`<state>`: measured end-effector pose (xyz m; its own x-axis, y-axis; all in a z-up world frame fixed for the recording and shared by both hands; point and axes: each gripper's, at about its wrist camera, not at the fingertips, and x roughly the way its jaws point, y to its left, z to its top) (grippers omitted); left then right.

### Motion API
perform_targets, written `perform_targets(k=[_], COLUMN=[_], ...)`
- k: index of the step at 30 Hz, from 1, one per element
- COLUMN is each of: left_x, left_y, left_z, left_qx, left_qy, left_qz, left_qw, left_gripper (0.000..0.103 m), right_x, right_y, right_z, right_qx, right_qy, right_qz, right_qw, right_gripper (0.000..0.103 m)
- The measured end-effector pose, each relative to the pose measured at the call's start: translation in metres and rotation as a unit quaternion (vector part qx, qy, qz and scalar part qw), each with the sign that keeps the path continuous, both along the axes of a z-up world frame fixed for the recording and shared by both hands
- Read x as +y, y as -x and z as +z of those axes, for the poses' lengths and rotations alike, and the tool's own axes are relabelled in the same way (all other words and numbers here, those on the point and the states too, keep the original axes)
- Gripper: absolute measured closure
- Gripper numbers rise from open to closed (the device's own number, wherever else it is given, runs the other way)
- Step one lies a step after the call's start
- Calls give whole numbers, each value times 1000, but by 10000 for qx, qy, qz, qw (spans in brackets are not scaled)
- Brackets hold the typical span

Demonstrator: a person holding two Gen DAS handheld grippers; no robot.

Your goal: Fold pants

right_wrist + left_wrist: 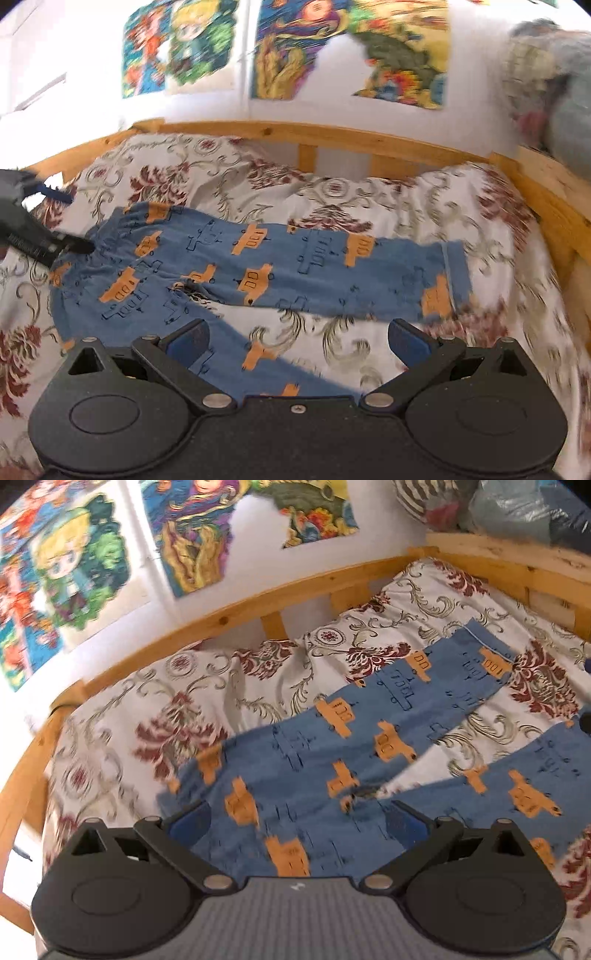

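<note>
Blue pants [314,760] with orange vehicle prints lie spread flat on the bed, legs apart in a V. In the left wrist view the waist part is nearest, the legs run to the far right. My left gripper [297,821] is open and empty, hovering over the waist and crotch area. In the right wrist view the pants [258,266] lie with the waist at left and one leg stretching right. My right gripper [297,341] is open and empty above the near leg. The left gripper [33,236] shows at the left edge by the waistband.
The bed has a white floral cover [184,709] and a wooden rail [258,605] along the wall. Colourful posters [288,48] hang on the wall. Bundled clothes and bags [498,506] sit at the far right beyond the rail.
</note>
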<state>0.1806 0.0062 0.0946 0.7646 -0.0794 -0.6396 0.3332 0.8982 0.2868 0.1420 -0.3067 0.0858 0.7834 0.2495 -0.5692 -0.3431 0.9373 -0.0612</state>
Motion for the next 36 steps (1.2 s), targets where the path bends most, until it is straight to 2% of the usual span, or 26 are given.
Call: perform_targets(k=[5, 10, 14, 16, 20, 24, 30, 33, 35, 36], left_x=[2, -2, -13, -15, -10, -2, 4, 10, 16, 18], left_y=[-67, -124, -172, -197, -235, -264, -289, -296, -301, -301], left_z=[-11, -29, -46, -54, -68, -80, -91, -94, -96, -96], left_qx=[220, 337, 312, 335, 425, 798, 1290, 1427, 1504, 1531], left_qy=[139, 62, -246, -299, -165, 99, 55, -106, -142, -149], left_qz=[-199, -685, -1119, -1162, -1083, -1213, -1486, -1516, -1432, -1442], left_qw=[9995, 9971, 9929, 9922, 9931, 9894, 9804, 9780, 9781, 9775], left_gripper=[0, 0, 0, 0, 0, 0, 1, 9, 20, 22], right_x=[-4, -5, -5, -4, 3, 14, 29, 31, 27, 25], right_y=[-66, -137, -186, -208, -247, -281, -325, -338, -344, -347], right_z=[0, -11, -24, -28, -34, -39, -49, -52, -52, -53], right_qx=[126, 471, 569, 628, 776, 919, 1354, 1419, 1445, 1468], right_qy=[465, 806, 1083, 1145, 1248, 1343, 1534, 1680, 1712, 1731], right_qz=[1182, 1908, 2049, 2084, 2263, 2527, 2834, 2801, 2750, 2725], right_qw=[9918, 9772, 9711, 9693, 9629, 9538, 9369, 9344, 9350, 9350], right_gripper=[1, 1, 1, 1, 1, 2, 18, 26, 30, 33])
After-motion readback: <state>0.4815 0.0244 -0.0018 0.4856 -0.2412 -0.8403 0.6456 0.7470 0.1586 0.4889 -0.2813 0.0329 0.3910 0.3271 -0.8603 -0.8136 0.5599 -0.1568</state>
